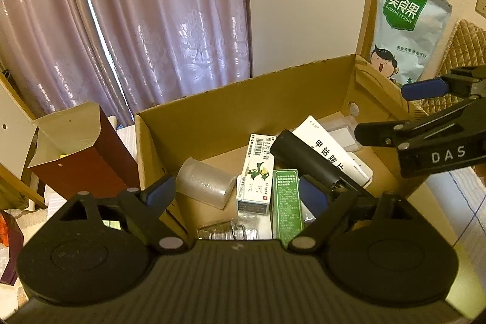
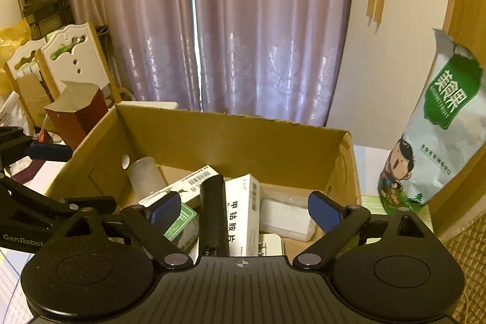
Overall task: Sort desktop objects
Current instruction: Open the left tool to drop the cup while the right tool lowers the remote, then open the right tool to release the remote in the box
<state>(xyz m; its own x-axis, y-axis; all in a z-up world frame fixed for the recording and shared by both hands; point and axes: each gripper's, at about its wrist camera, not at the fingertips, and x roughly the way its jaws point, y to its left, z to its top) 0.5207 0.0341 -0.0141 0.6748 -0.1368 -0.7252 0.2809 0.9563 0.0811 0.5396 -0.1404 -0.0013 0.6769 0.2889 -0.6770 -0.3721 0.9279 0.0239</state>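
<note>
An open cardboard box [image 1: 231,99] [image 2: 243,138] holds several sorted items: a frosted plastic cup [image 1: 205,187] [image 2: 144,175], a white medicine carton with a barcode [image 1: 256,169], a green carton [image 1: 285,202], a black bar-shaped device [image 1: 313,163] [image 2: 214,211], and a white carton with black characters [image 1: 326,152] [image 2: 241,214]. My left gripper [image 1: 237,196] hovers open over the box's near side, nothing between its blue pads. My right gripper [image 2: 243,211] is open above the box too, empty. The right gripper's arm [image 1: 425,138] shows at the right of the left wrist view.
A snack bag [image 1: 404,26] [image 2: 437,135] stands behind the box at the right. A dark red open carton [image 1: 79,154] [image 2: 79,114] stands left of it. Purple curtains [image 1: 121,20] hang behind. White chair backs [image 2: 60,56] are at the far left.
</note>
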